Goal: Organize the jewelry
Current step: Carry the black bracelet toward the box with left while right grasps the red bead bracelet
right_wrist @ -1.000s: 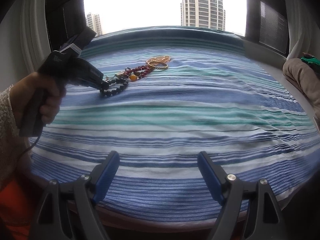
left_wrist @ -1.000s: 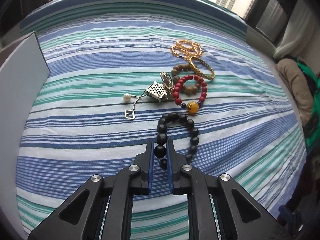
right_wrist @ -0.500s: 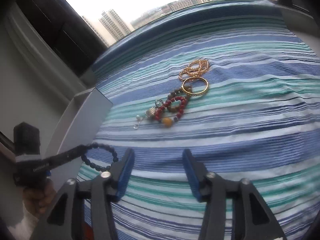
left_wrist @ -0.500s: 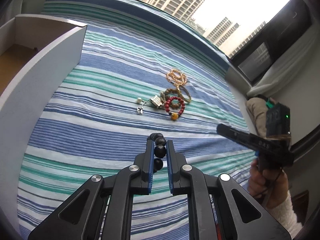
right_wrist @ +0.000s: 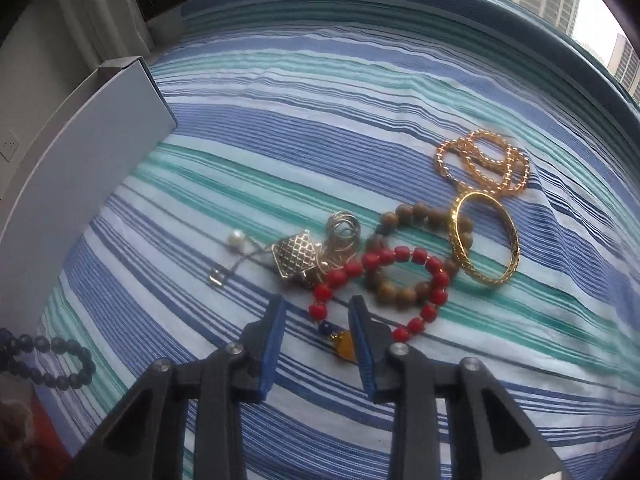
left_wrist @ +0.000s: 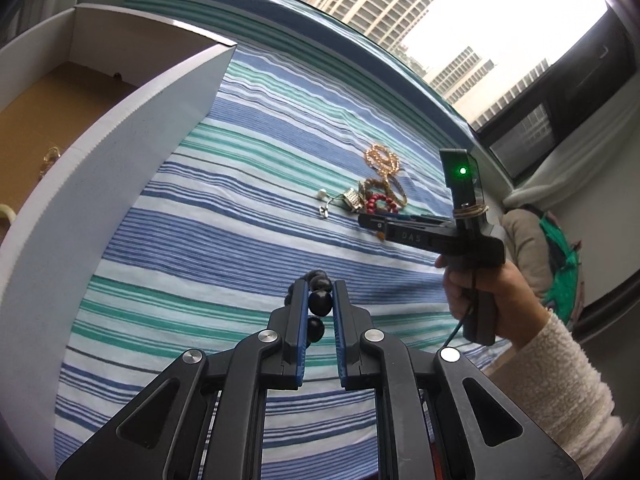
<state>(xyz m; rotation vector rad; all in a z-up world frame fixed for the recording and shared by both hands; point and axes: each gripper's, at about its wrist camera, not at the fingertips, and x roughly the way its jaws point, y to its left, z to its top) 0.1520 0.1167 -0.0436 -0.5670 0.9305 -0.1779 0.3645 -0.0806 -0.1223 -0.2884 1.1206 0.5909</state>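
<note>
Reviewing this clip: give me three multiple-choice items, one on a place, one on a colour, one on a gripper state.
1. Where does the gold bangle lie?
A. in the box
B. on the striped cloth
C. in a gripper

2. What colour are the beads held by the left gripper?
A. black
B. red
C. gold

3. How is the right gripper?
A. shut on a bead
B. out of view
C. open

B: it rests on the stripes.
A: the black bead bracelet sits clamped between the pads.
C: its fingers stand apart around the red bead bracelet.

One marking legible

The letters "DAS" stand on the side of the right gripper (left_wrist: 372, 226), at about three o'clock in the left wrist view.
</note>
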